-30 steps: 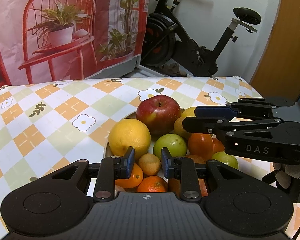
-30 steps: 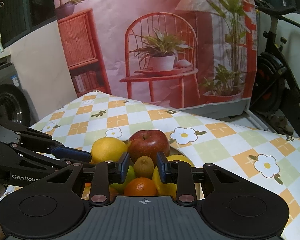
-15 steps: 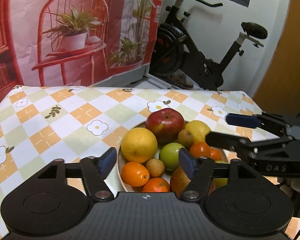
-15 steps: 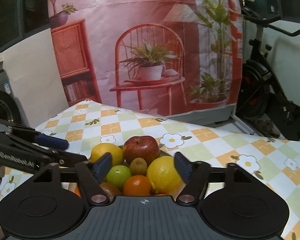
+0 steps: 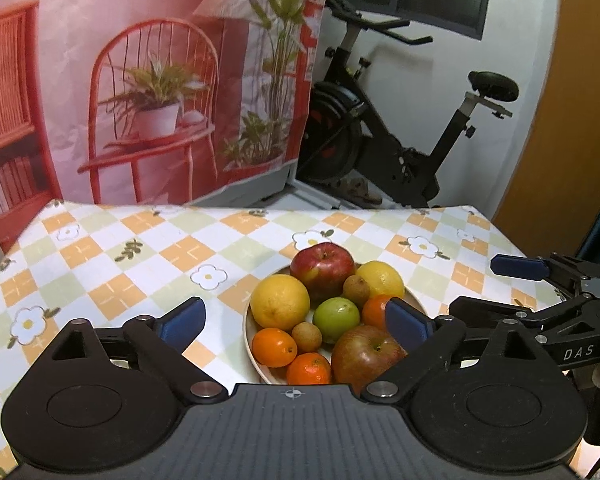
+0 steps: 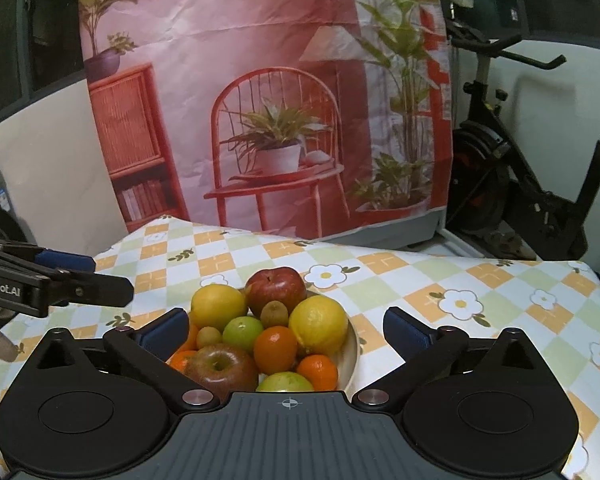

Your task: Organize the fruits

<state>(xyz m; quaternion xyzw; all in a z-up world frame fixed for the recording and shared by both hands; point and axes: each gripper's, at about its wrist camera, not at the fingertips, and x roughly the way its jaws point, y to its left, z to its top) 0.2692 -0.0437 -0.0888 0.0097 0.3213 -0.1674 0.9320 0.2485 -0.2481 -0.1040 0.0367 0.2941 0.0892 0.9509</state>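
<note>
Tablecloth (image 5: 100, 264) in orange and green checks is spreading out ahead of both tools, carrying one plate (image 5: 249, 334) heaped with fruit. The plate is sitting just ahead of and below the left gripper (image 5: 296, 322), slightly toward its right finger; from the right gripper (image 6: 286, 330) it is lying ahead and below too, shifted toward the left finger. Both pairs of jaws have just been opening and are now standing wide, with nothing between the pads. Neither hand is looking clearly nearer, so either could reach in. The red apple (image 5: 323, 266) is sitting at the far rim, two yellow citrus flanking it, the brownish apple (image 5: 366, 354) nearest. The fruits are round, so no long axis is dictating the grip. Everything seems already gathered; the task is probably nearly done.
</note>
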